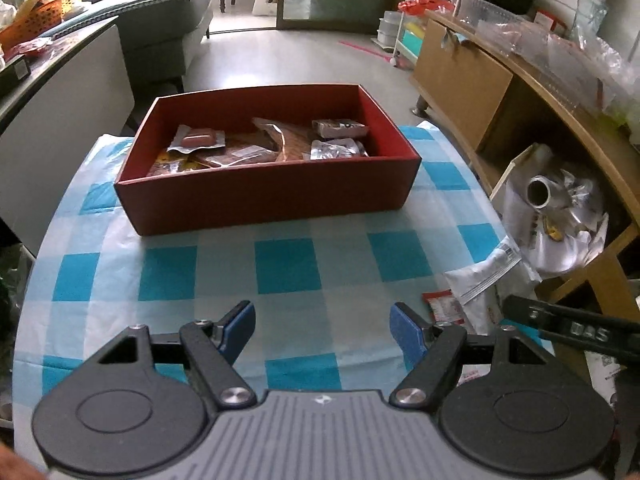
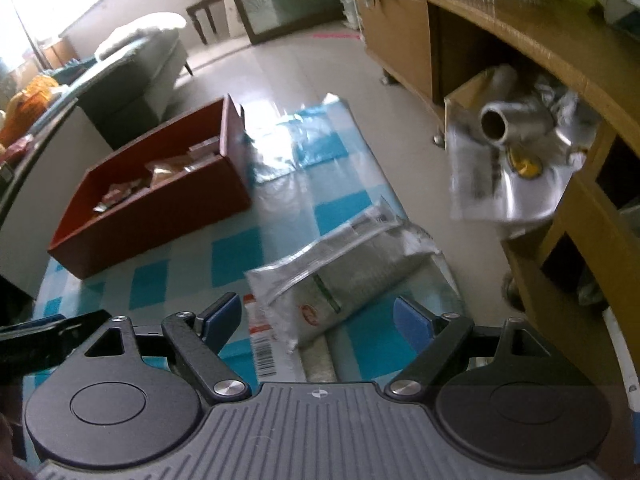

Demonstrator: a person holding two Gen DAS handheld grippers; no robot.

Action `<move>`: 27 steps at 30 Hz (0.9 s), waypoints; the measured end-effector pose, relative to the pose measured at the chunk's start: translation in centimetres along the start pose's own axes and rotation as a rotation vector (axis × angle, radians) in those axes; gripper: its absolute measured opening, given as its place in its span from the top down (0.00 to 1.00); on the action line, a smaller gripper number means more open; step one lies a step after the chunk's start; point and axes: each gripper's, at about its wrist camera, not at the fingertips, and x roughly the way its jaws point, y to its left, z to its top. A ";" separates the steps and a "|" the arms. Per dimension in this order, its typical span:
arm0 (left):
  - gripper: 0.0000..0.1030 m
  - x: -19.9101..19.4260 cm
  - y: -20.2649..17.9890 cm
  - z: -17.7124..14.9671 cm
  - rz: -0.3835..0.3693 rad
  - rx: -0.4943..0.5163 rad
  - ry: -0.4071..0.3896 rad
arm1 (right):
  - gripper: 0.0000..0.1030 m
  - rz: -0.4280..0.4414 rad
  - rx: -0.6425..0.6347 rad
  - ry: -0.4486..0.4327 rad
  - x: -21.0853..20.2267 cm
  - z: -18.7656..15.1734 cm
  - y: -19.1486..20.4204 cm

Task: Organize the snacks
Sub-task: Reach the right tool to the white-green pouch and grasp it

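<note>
A red box [image 1: 264, 196] [image 2: 152, 212] holding several wrapped snacks [image 1: 264, 144] stands at the far side of a table with a blue-and-white checked cloth [image 1: 288, 264]. My left gripper [image 1: 322, 328] hangs open over the bare cloth in front of the box, nothing between its blue pads. A large clear and white plastic bag [image 2: 340, 264] [image 1: 484, 276] lies at the table's right edge, with a small red-and-white packet [image 1: 444, 306] [image 2: 260, 328] beside it. My right gripper [image 2: 318, 324] is open just above the bag's near end, and its pads do not touch the bag.
A wooden cabinet [image 1: 520, 92] [image 2: 540, 80] stands close on the right, a silver foil bag [image 2: 508, 148] and metal tube in its shelf. A white panel [image 1: 60, 128] and a grey sofa [image 1: 168, 20] lie to the left. Beyond the table is pale floor.
</note>
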 end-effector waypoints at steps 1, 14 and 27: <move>0.34 0.1 0.0 0.0 0.001 0.003 0.002 | 0.15 -0.005 0.017 0.020 0.6 0.1 -0.2; 0.34 0.4 0.5 -0.2 -0.012 0.015 0.023 | 0.09 0.131 0.269 0.143 6.5 2.3 -1.6; 0.34 0.6 3.4 0.1 -0.007 -0.010 0.040 | 0.07 0.133 0.178 0.050 6.0 6.0 1.2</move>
